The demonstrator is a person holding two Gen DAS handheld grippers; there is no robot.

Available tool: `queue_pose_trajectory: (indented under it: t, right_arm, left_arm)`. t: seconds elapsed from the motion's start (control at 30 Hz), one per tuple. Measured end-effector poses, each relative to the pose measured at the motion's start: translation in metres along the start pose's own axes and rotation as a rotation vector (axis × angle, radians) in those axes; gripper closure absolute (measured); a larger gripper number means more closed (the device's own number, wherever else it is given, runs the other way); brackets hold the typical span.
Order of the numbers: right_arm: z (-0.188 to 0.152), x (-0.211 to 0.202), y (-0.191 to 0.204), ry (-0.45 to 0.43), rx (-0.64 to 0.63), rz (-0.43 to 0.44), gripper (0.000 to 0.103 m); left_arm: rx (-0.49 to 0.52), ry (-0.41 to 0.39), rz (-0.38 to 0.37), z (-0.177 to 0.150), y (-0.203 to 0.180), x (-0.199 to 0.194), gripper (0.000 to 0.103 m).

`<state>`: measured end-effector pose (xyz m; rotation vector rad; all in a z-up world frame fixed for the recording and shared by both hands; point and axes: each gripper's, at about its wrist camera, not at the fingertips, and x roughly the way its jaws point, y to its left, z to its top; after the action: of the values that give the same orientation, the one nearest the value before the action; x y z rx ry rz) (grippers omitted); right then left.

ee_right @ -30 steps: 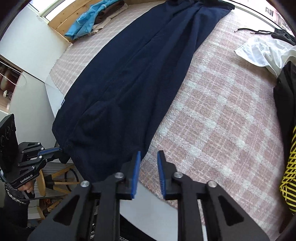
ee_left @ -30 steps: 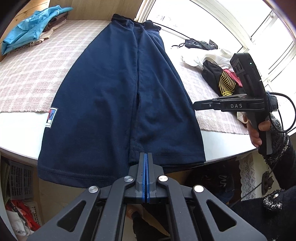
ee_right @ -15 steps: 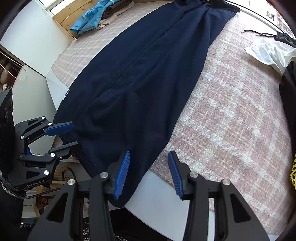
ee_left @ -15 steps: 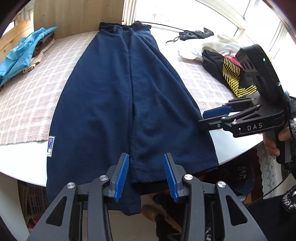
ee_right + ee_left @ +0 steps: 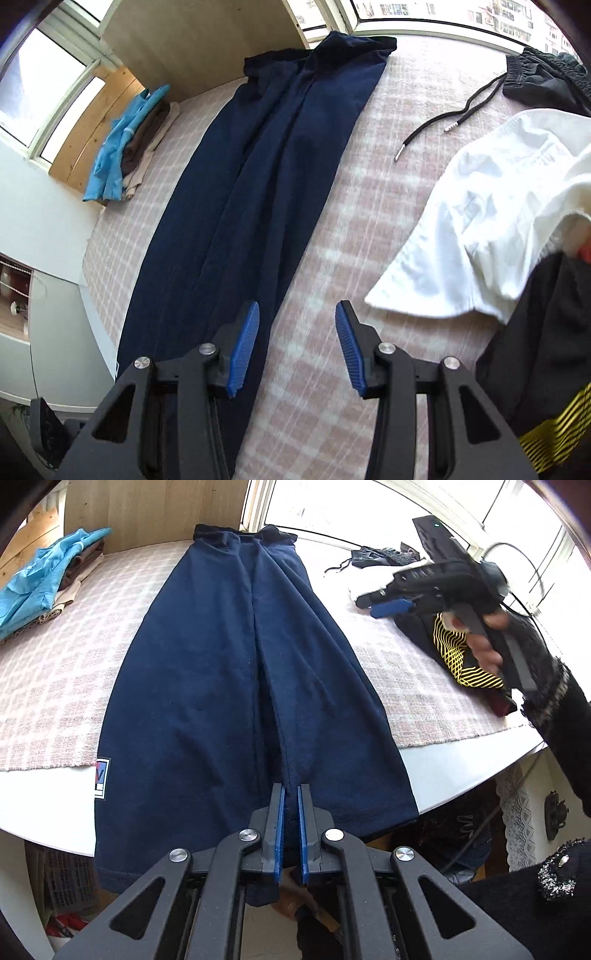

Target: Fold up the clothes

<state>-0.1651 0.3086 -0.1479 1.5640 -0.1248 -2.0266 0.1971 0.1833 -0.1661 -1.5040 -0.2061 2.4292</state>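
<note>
Left wrist view: left gripper [image 5: 290,808] pinches the near hem of the navy trousers [image 5: 236,672], which lie lengthwise on the checked cloth [image 5: 55,686] | right gripper [image 5: 384,603], hand-held, hovers right of the trousers | Right wrist view: right gripper [image 5: 297,350] gapes empty over the cloth [image 5: 354,229] between trousers [image 5: 258,192] and white garment [image 5: 480,229].

Navy trousers [image 5: 221,686] flat, lengthwise
</note>
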Motion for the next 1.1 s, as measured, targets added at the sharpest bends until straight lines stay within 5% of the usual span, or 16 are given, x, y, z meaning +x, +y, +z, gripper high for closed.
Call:
queue_pose_trajectory:
  t: [0.13,0.33,0.4,0.73,0.8,0.9,0.97,1.1]
  right_arm:
    - [0.041,0.023,-0.003,0.021,0.045,-0.019,0.06]
    - [0.057,0.041,-0.003,0.044,0.017,-0.002,0.061]
    - [0.056,0.045,0.003,0.072,-0.027,-0.007,0.101]
    - [0.074,0.031,0.0,0.054,-0.095,-0.119,0.1]
    - [0.067,0.022,-0.002,0.054,-0.065,-0.099,0.099]
    - [0.043,0.008,0.012,0.066,-0.057,-0.053,0.084]
    - [0.008,0.004,0.028,0.117,-0.078,0.006,0.073]
    - [-0.084,-0.008,0.065,0.226,-0.111,0.096,0.071]
  left_arm:
    - [-0.043,0.006,-0.033,-0.001,-0.004,-0.002,0.097]
    - [-0.11,0.027,-0.094,-0.007,-0.001,-0.008,0.097]
    - [-0.129,0.039,-0.086,-0.007,0.003,-0.005,0.097]
    - [-0.18,0.055,-0.086,-0.015,0.013,0.001,0.097]
    - [-0.205,0.065,-0.085,-0.018,0.021,0.006,0.097]
    - [-0.186,0.074,-0.078,-0.019,0.019,0.008,0.097]
    - [-0.147,0.082,-0.058,-0.018,0.012,0.011,0.097]
    - [-0.125,0.09,-0.059,-0.017,0.01,0.017,0.097]
